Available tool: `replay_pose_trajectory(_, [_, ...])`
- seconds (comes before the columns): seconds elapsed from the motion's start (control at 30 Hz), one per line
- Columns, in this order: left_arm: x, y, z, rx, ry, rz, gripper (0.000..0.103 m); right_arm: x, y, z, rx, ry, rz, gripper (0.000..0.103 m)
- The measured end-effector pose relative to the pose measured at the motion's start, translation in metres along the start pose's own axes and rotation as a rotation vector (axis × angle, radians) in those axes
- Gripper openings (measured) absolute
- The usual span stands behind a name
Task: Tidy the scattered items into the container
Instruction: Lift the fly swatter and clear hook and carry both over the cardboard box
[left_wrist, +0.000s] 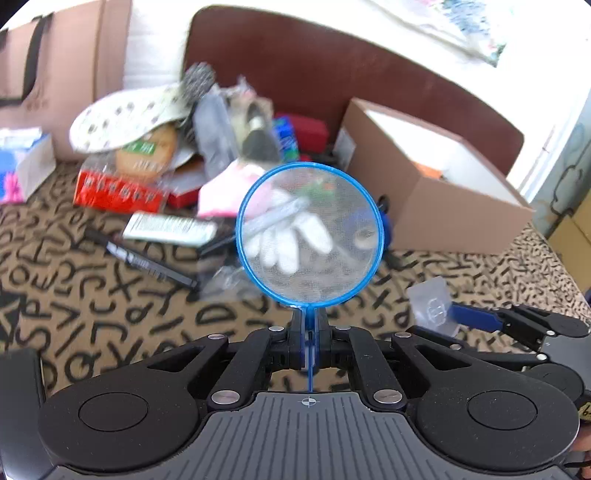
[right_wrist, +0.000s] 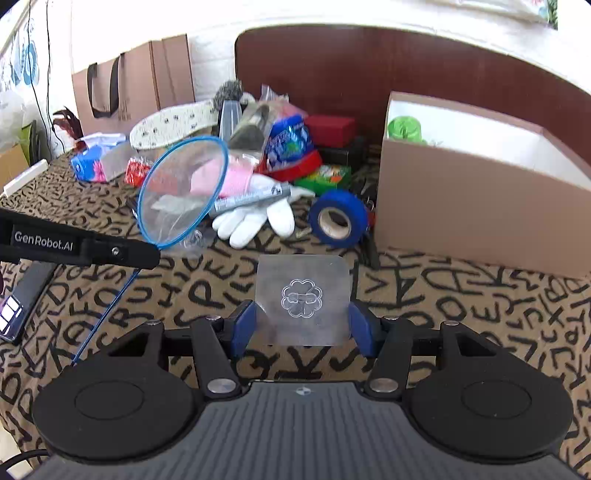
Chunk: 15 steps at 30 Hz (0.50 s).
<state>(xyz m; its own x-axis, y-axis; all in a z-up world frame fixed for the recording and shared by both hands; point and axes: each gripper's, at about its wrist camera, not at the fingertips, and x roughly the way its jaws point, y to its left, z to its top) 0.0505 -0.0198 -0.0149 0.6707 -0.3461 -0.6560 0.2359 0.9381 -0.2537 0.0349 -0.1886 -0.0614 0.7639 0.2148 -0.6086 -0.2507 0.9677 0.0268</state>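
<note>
The left hand-held gripper (left_wrist: 308, 338) is fully closed on the thin blue wire handle of a round blue-rimmed fine-mesh net (left_wrist: 309, 232), which stands clear above the letter-patterned brown cloth (left_wrist: 110, 302) of the tabletop. The right hand-held gripper (right_wrist: 302, 326) stands about half open, its blue pads bearing on the two side edges of a clear square plastic card with an embossed clover mark (right_wrist: 303, 299). The container, an open brown cardboard box with a white interior (right_wrist: 472, 206), sits towards the right far corner of the tabletop and already holds a green item (right_wrist: 404, 129). The scattered pile lies to its left: a white glove (right_wrist: 255, 218), a grey marker pen (right_wrist: 251, 199), a roll of blue tape (right_wrist: 338, 218) and assorted packets.

Probable faults from this state:
- The net is held only by its thin wire. The hoop may swing or rotate in the grip during transfer and snag the box wall or the pile.
- The card is thin, smooth and pinched edge-on. It may bow and spring free, or slip out under a tilt.
- Both grippers work near each other. Simultaneous approach to the box may cause a collision.
</note>
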Motion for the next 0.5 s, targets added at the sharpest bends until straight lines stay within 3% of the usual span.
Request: replay_pose_trajectory(0.5, [0.004, -0.070, 0.073, 0.087, -0.100, -0.143, 0.000, -0.041, -0.038, 0.037, -0.001, -0.155, -0.082, 0.060])
